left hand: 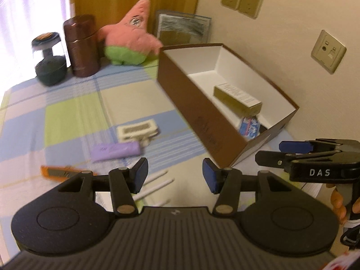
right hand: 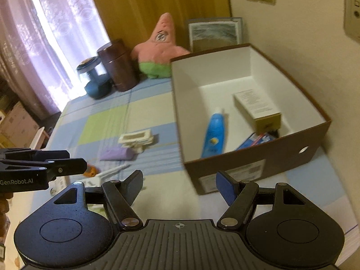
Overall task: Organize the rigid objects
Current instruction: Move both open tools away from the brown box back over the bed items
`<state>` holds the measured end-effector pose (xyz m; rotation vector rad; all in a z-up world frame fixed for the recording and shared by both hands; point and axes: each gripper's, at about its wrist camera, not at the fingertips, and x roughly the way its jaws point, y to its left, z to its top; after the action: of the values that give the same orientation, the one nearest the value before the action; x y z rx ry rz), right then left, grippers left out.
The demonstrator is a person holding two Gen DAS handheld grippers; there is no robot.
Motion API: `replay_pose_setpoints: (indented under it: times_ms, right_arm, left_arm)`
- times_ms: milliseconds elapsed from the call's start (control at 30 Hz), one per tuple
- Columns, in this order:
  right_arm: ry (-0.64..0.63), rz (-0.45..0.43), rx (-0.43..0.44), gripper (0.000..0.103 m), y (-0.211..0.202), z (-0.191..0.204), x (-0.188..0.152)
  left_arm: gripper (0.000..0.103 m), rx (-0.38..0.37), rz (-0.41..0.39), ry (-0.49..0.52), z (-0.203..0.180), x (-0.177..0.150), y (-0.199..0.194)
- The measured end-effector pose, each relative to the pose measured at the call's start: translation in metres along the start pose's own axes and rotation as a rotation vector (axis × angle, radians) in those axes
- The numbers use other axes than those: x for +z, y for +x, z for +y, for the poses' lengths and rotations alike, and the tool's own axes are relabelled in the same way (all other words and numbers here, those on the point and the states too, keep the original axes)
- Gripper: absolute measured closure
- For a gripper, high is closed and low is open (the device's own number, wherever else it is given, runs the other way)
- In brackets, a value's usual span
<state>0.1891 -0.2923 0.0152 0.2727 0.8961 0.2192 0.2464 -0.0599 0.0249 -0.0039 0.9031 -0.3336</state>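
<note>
A brown cardboard box (left hand: 198, 112) with a white inside stands on the checked tablecloth; it also shows in the right wrist view (right hand: 258, 164). Inside lie a gold carton (right hand: 258, 110), a blue tube (right hand: 213, 132) and a blue-red pack (right hand: 256, 140). On the cloth lie a purple pouch (left hand: 115, 150), a white frame-like piece (left hand: 138, 130), an orange tool (left hand: 58, 171) and white sticks (left hand: 157, 183). My left gripper (left hand: 175, 175) is open and empty above the sticks. My right gripper (right hand: 180, 184) is open and empty before the box's near wall.
At the table's back stand a dark dumbbell (left hand: 48, 60), a brown cylinder tin (left hand: 82, 46), a pink star plush (left hand: 132, 38) and a leaning picture book (left hand: 182, 29). The wall with sockets (left hand: 328, 50) runs along the right. Curtains hang on the left.
</note>
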Motion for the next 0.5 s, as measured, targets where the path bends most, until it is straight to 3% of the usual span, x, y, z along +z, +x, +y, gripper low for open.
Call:
replay_pose_setpoints:
  times_ms: [500]
  right_arm:
    - [-0.104, 0.096, 0.107, 0.034, 0.034, 0.064, -0.026]
  left_arm:
    - [0.054, 0.105, 0.045, -0.162, 0.067, -0.060, -0.030]
